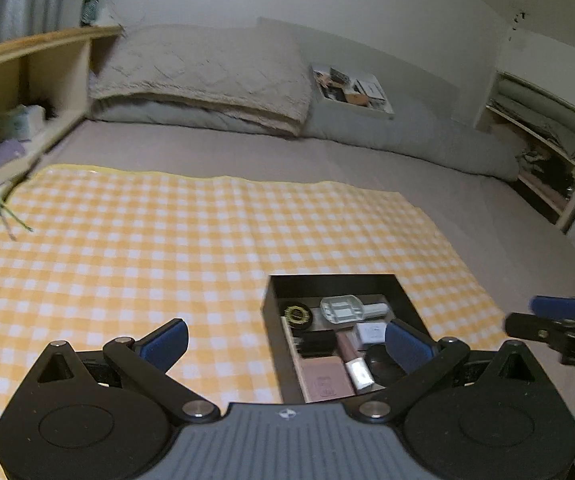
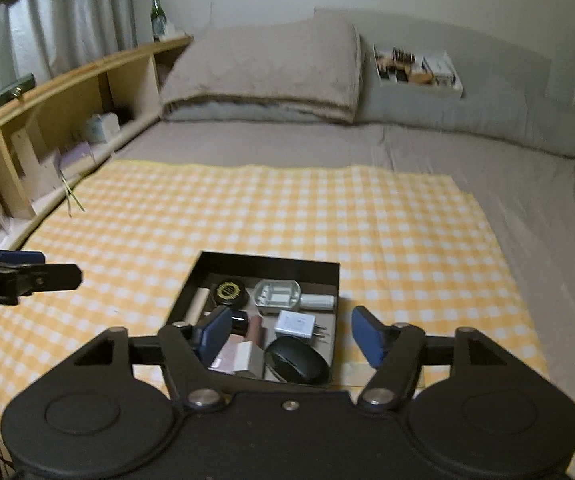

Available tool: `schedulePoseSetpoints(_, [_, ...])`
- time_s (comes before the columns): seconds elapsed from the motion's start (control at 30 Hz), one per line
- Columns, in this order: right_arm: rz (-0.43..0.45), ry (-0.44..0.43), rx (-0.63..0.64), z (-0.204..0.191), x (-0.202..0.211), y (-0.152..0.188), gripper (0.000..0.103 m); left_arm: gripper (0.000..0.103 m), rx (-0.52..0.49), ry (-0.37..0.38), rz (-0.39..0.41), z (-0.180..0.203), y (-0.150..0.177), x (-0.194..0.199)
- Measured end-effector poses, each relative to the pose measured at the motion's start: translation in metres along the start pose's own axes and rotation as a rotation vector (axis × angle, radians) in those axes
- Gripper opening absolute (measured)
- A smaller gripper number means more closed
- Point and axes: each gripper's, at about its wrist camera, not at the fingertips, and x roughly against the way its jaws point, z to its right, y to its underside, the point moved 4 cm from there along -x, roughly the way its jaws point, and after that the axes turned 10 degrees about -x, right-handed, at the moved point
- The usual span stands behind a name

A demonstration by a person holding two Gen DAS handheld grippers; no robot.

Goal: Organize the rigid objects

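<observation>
A black open box [image 1: 279,292] [image 2: 191,280] lies on the yellow checked cloth [image 1: 147,240] [image 2: 327,208] on the bed. It holds several small things: a round black tin [image 2: 228,293], a grey tray-like piece [image 2: 277,295], a white charger [image 2: 296,324], a black mouse [image 2: 297,360], a pink case [image 1: 325,380]. My left gripper [image 1: 285,340] is open and empty, above the box's near left side. My right gripper [image 2: 293,334] is open and empty, above the box's near edge. Each gripper shows at the edge of the other's view [image 1: 551,320] [image 2: 23,274].
A wooden shelf headboard [image 2: 67,96] runs along the left with small items and a green bottle [image 2: 158,16]. A pillow [image 2: 267,68] and grey duvet lie at the far end, with a white box of items [image 2: 417,68]. Open shelving [image 1: 543,140] stands at the right.
</observation>
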Motion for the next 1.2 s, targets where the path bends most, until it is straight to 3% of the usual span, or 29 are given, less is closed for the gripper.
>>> schedulePoseSetpoints(0.1, [0.052, -0.010, -0.001, -0.008, 0.017, 0.008, 0.075, 0.103, -0.013, -0.047, 0.021, 0.002, 0.005, 0.013])
schedulePoseSetpoints(0.3, [0.110, -0.023, -0.018, -0.016, 0.036, 0.027, 0.090, 0.103, -0.091, -0.035, 0.050, 0.013, 0.020, 0.032])
schedulePoseSetpoints(0.4, [0.129, -0.015, -0.024, -0.018, 0.039, 0.036, 0.091, 0.103, -0.143, -0.055, 0.051, 0.020, 0.029, 0.038])
schedulePoseSetpoints(0.6, [0.166, 0.009, 0.001, -0.024, 0.044, 0.050, 0.100, 0.103, -0.146, -0.062, 0.057, 0.020, 0.040, 0.044])
schedulePoseSetpoints(1.2, [0.200, 0.032, -0.025, -0.022, 0.048, 0.060, 0.103, 0.103, -0.154, -0.077, 0.091, 0.020, 0.048, 0.056])
